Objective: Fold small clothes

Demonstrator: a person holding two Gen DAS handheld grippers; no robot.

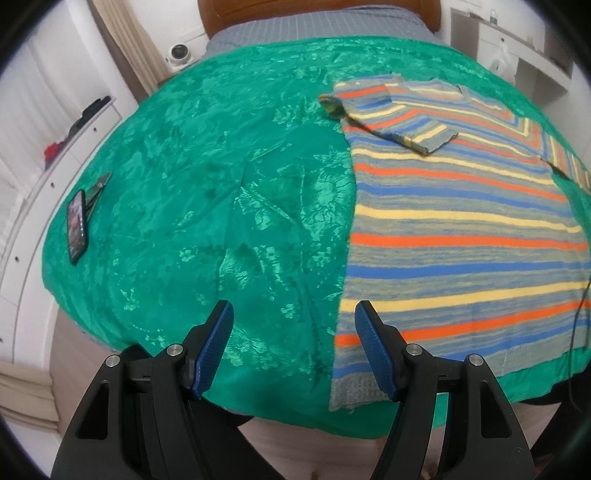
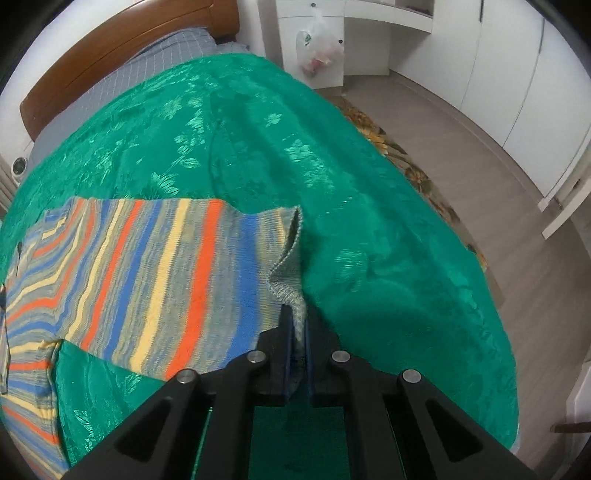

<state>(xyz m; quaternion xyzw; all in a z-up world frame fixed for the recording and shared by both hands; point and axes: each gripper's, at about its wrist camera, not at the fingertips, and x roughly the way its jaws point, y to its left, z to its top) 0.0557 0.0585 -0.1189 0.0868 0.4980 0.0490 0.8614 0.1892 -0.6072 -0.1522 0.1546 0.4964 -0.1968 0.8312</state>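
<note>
A striped knit sweater (image 1: 461, 229) in orange, blue, yellow and grey lies on a green bedspread (image 1: 207, 192), one sleeve folded across its chest. My left gripper (image 1: 293, 314) hovers open above the sweater's near left hem corner, with nothing between its blue pads. In the right wrist view my right gripper (image 2: 297, 325) is shut on the grey ribbed hem of the sweater (image 2: 155, 269), and the cloth is lifted and drawn away from the rest of the garment.
A phone (image 1: 77, 229) and a small tool lie at the bed's left edge. A wooden headboard (image 1: 317, 11) stands at the far end. White cabinets (image 2: 517, 74), a hanging plastic bag (image 2: 319, 48) and a patterned rug (image 2: 399, 147) are on the floor side.
</note>
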